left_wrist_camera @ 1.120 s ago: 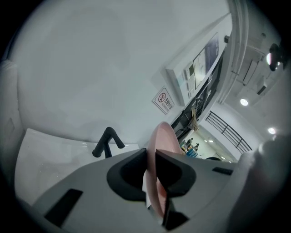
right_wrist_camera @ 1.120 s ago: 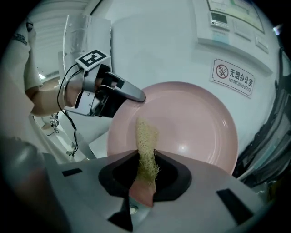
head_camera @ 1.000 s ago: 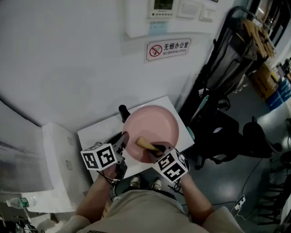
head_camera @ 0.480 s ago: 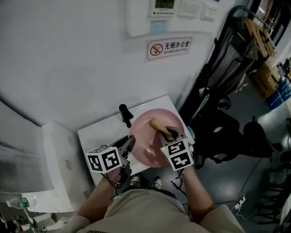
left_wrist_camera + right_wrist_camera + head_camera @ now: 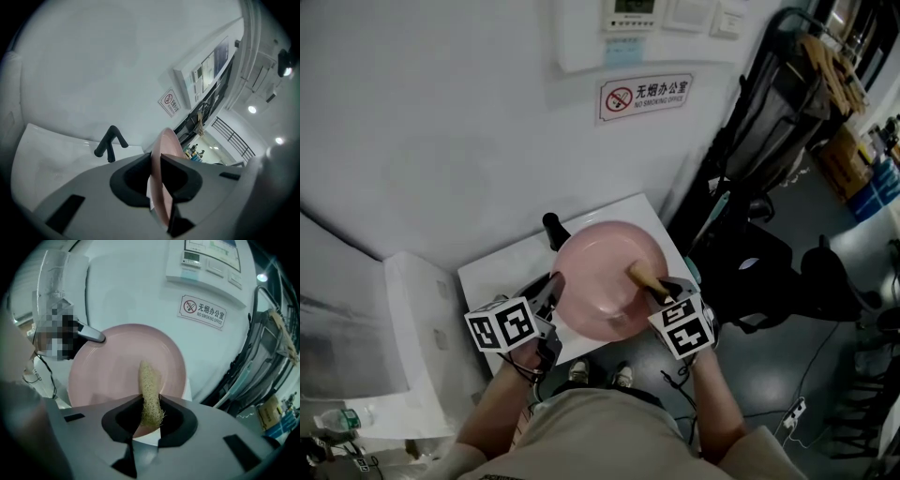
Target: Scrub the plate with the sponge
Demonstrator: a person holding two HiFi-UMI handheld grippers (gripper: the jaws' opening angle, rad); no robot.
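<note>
Over the sink (image 5: 502, 272); left tool (image 5: 555, 289) clamps plate (image 5: 600, 267) rim; right tool (image 5: 662, 292), gripping sponge (image 5: 641, 275), slid rightward

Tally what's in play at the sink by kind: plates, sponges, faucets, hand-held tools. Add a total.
pink plate: 1
sponge: 1
black faucet: 1
tools: 2 (left tool shut on the plate's rim, right tool shut on the sponge)
Total: 5

The wall sign (image 5: 645, 95) reads 无烟办公室, apparently "NO SMOKING OFFICE" beneath, beside a no-smoking symbol
</note>
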